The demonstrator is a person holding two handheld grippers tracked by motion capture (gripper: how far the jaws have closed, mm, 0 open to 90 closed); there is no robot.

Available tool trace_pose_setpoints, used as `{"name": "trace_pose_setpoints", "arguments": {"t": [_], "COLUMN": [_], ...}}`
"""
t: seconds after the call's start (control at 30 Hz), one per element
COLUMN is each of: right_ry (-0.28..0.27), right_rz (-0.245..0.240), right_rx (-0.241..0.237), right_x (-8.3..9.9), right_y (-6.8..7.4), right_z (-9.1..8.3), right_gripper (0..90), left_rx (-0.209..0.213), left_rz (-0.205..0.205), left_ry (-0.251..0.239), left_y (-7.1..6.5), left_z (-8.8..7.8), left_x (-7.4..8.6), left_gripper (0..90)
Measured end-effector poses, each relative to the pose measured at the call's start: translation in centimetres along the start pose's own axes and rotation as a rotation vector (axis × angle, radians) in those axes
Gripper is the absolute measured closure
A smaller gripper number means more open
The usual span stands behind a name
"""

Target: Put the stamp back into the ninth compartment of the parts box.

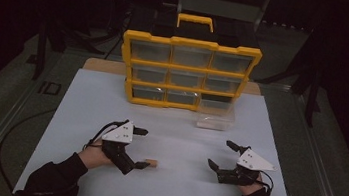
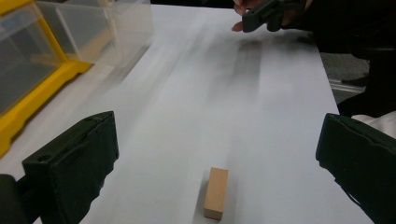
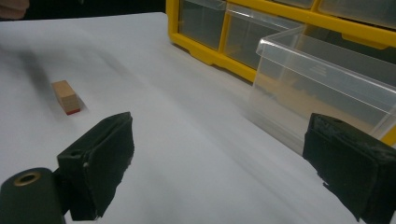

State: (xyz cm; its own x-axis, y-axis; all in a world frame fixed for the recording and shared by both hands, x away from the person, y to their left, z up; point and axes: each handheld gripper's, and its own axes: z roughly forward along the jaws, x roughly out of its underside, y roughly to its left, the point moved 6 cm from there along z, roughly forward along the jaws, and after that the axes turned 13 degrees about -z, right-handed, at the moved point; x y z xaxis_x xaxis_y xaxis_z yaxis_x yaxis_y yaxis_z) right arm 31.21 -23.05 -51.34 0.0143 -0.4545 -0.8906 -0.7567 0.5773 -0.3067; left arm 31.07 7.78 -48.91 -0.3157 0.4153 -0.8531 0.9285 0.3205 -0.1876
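Left gripper (image 1: 142,148), jaws wide, straddles a wooden block (image 1: 152,163) lying on the sheet well in front of the yellow cabinet (image 1: 188,72). Right gripper (image 1: 221,155), jaws wide and empty, waits beside the pulled-out clear drawer (image 1: 216,118). Risk: an off-centre closure may tip or push the block away.

Left tool (image 1: 142,147) was held with jaws spread wide, empty. Right tool (image 1: 221,154) likewise gaped, empty, well apart from the left tool.
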Motion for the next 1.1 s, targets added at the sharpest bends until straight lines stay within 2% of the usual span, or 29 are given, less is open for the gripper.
{"name": "trace_pose_setpoints", "arguments": {"t": [0.2, 0.67, 0.8, 1.1], "right_ry": [0.002, 0.003, 0.003, 0.006], "right_rz": [-0.004, -0.001, -0.001, -0.004], "right_rx": [0.0, -0.005, -0.005, -0.008], "right_x": [0.0, 0.1, 0.1, 0.1], "right_y": [0.0, 0.1, 0.1, 0.1], "right_z": [0.0, 0.1, 0.1, 0.1], "right_gripper": [8.7, 8.7, 8.7, 8.7], "left_rx": [0.013, 0.006, 0.025, 0.034], "left_rz": [-0.01, -0.024, -0.034, -0.04], "left_ry": [0.024, 0.112, 0.137, 0.174], "left_y": [0.1, 0.8, 0.8, 1.0], "left_z": [0.8, 2.4, 2.7, 3.4], "left_x": [0.7, 2.9, 3.3, 4.1], "left_gripper": [0.0, 0.0, 0.0, 2.6]}}
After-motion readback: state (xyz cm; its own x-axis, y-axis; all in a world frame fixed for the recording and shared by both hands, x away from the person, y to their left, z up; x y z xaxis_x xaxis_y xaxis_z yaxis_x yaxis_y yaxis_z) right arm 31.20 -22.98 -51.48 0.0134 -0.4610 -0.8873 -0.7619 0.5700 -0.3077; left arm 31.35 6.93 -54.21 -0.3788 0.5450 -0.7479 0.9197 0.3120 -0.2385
